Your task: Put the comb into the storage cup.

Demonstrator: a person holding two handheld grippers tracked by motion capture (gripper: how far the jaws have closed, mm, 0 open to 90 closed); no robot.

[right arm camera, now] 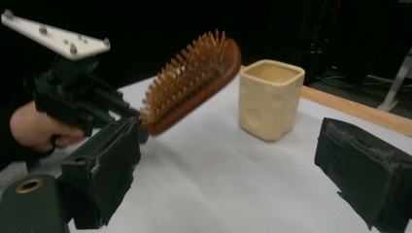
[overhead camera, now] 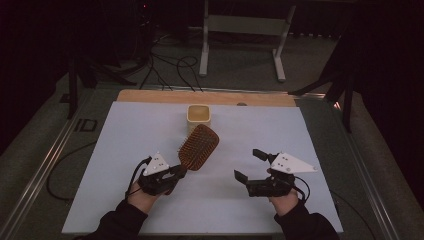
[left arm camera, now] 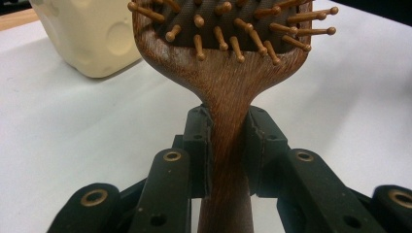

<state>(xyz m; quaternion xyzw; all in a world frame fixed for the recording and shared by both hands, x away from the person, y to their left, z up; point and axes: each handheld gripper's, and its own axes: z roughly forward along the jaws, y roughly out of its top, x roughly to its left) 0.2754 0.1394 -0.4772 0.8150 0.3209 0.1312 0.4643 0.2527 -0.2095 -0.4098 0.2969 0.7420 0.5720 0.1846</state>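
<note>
Hairbrush (overhead camera: 199,146) in the high view sits pinched by its handle in the left claw (overhead camera: 177,172), the paddle head reaching ahead of that claw and a little to its right, long axis aimed at the cream square cup (overhead camera: 199,118) just beyond the head. The right claw (overhead camera: 247,165) hangs well apart to the right over the white desk (overhead camera: 280,135), jaws spread and holding nothing.

Left gripper view: the wooden handle runs straight up between the two black jaws, which press on it from both sides; the bristled head (left arm camera: 228,29) stands beyond the claw, the cup (left arm camera: 90,34) ahead and to its left, the brush clear of the desk.

Right gripper view: its own jaws gape wide, with brush (right arm camera: 194,80) and cup (right arm camera: 269,97) both ahead between them and the left claw (right arm camera: 133,119) at far left. The left claw is clearly nearer the cup, so the likely move is to tip the brush along its axis toward the cup's mouth.
</note>
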